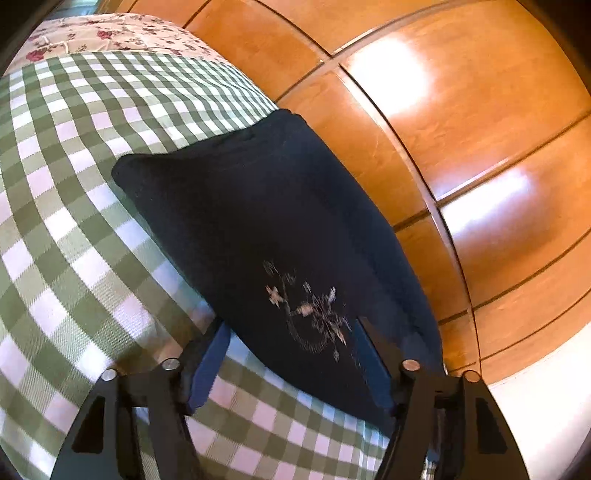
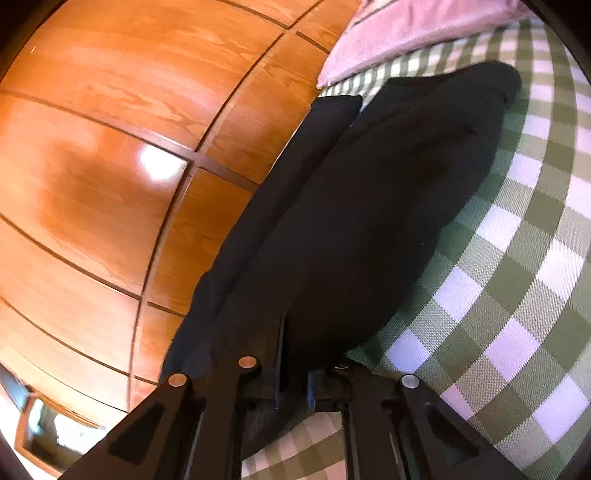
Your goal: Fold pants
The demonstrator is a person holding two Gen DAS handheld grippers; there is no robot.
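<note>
Left wrist view, dark pants (image 1: 258,221) on green checked bedcover (image 1: 74,184) by wooden wardrobe (image 1: 461,129), left tongs (image 1: 295,354) spread astride embroidered end, floral pillow (image 1: 110,33) beyond, right tongs (image 2: 291,369) pinching pants.

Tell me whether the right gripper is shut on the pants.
Shut on the pants: the right gripper shows its fingers drawn together with the dark fabric's near edge pinched between them, on the checked cloth.
</note>
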